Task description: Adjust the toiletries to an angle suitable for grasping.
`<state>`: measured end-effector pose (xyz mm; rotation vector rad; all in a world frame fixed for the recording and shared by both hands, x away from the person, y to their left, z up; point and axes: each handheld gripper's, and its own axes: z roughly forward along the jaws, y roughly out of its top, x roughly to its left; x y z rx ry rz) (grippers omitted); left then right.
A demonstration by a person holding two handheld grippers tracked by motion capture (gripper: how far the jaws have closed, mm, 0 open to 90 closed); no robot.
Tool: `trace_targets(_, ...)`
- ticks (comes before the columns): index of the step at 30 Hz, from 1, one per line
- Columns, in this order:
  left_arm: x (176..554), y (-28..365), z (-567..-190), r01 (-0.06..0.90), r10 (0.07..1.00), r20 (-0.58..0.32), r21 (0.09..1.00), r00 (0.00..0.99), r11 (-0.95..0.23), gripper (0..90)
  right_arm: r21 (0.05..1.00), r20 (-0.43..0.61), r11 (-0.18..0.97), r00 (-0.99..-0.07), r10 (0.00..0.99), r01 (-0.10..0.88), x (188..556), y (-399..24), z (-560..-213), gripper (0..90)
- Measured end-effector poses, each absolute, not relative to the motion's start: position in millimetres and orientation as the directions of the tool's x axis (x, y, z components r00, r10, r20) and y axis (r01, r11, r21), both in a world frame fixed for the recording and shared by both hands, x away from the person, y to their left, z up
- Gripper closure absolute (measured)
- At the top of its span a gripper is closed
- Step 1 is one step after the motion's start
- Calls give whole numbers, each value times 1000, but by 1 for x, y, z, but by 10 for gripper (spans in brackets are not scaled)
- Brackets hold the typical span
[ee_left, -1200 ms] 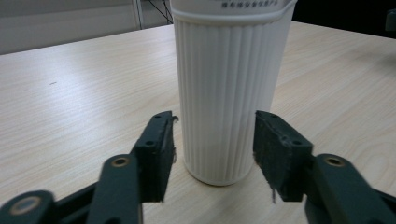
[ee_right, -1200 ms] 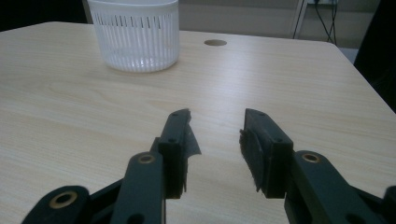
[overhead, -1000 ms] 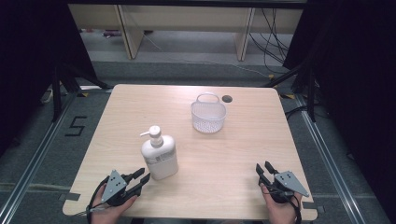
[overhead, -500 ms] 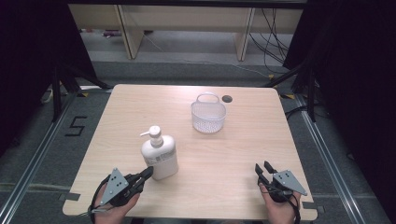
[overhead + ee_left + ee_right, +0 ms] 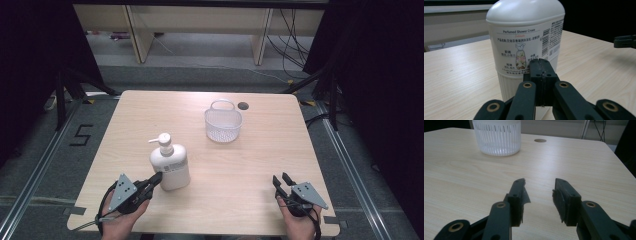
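Closing since a second ago, the left gripper is now clenched empty just before the soap bottle, near the table's front-left corner; regrasping seems needed. Right gripper stays parted, empty.

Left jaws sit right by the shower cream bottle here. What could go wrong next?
1. The left gripper is shut, its tips at or just short of the bottle low on its body; pushing on could slide or tip this tall bottle.
2. Shut jaws cannot grasp it; they would likely need reopening first.
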<state>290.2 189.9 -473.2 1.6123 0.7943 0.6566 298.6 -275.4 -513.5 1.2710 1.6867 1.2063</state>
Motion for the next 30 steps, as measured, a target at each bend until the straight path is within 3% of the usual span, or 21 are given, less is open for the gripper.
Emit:
trace_targets(3,295,191,-474,151,799,-13,984,601,-97,894,941,34,60,-269,963,334,297,-273,-514,610)
trace_targets(20,308,197,-475,153,833,-20,985,553,-78,885,946,-11,101,-282,959,307,300,-274,-514,593)
trace_targets(21,306,198,-475,154,833,-21,985,552,-78,875,945,24,67,-272,962,321,298,-272,-514,590)
trace_targets(30,290,196,-463,64,845,2,997,534,-43,677,941,-11,105,-282,960,321,299,-273,-514,556)
